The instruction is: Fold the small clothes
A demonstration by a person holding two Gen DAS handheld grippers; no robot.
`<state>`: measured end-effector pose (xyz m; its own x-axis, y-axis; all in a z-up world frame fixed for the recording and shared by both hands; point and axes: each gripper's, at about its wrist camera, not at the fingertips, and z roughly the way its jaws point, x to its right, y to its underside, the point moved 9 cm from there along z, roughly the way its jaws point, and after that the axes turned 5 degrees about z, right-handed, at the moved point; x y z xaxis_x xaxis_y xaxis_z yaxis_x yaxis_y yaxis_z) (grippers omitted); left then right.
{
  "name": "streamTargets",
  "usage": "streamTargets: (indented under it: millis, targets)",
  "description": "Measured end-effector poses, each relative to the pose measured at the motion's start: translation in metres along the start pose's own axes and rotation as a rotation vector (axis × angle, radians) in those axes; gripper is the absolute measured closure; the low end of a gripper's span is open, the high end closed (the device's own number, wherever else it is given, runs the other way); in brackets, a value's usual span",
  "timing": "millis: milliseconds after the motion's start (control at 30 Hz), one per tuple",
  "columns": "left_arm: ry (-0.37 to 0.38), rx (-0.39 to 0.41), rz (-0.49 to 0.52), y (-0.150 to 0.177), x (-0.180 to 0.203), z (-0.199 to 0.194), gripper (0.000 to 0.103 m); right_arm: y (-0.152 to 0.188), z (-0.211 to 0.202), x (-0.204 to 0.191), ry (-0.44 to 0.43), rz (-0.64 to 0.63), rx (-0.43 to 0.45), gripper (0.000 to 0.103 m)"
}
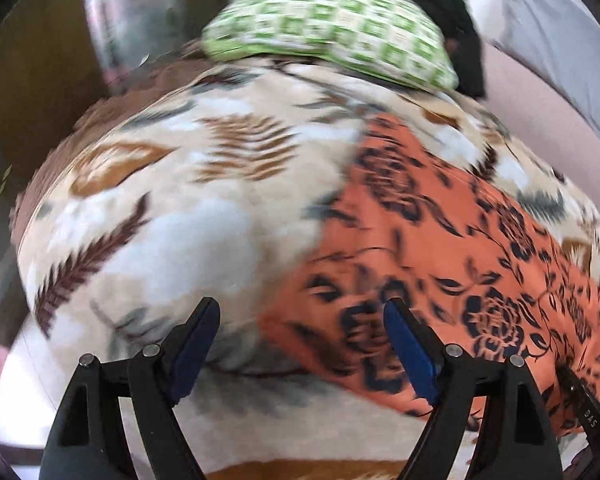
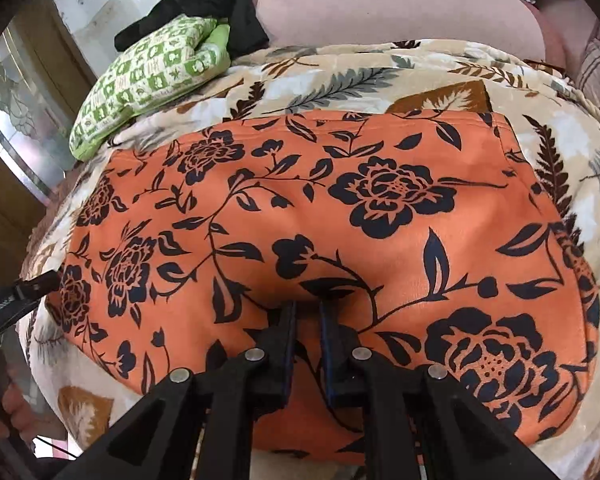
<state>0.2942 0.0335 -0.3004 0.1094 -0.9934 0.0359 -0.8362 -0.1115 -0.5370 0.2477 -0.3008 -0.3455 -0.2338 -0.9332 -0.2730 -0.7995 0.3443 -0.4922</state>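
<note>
A bed covered by a cream leaf-print blanket (image 2: 340,68), with an orange floral garment (image 2: 320,216) spread flat on it.

At the far left a green-and-white checked pillow (image 2: 140,80) lies on the blanket, a black cloth (image 2: 204,4) bunched just behind it – a pink cushion (image 2: 396,12) sits further right along the far edge. In the blurred left wrist view, the left gripper (image 1: 300,312) hangs with its jaws spread wide over the blanket, the blue-padded right finger (image 1: 410,356) above the garment's left edge, nothing between them. In the right wrist view, the garment fills the middle of the bed and the right gripper (image 2: 307,310) is pinched nearly closed at its near-centre – a small fold of the orange fabric is caught between the fingers.
</note>
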Motion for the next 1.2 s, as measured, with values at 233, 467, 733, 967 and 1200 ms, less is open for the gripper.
streamTargets:
  millis: [233, 467, 733, 967, 1200]
  targets:
    - [0.053, -0.030, -0.115, 0.027, -0.026, -0.004, 0.018, -0.007, -0.018, -0.012, -0.089, 0.020, 0.061, 0.089]
    - [0.165, -0.096, -0.104, 0.039, 0.001, 0.021, 0.018, 0.008, -0.001, -0.020, -0.064, -0.016, -0.001, 0.089]
    - [0.330, -0.020, -0.126, 0.015, 0.026, 0.028, 0.019, -0.001, -0.010, -0.020, -0.120, 0.028, 0.025, 0.089]
    - [0.365, 0.027, -0.033, 0.013, 0.044, 0.025, 0.062, 0.003, -0.001, -0.011, -0.170, 0.116, -0.036, 0.089]
    - [0.461, -0.015, -0.182, 0.013, 0.037, 0.040, 0.034, 0.005, 0.000, -0.010, -0.179, 0.137, -0.038, 0.089]
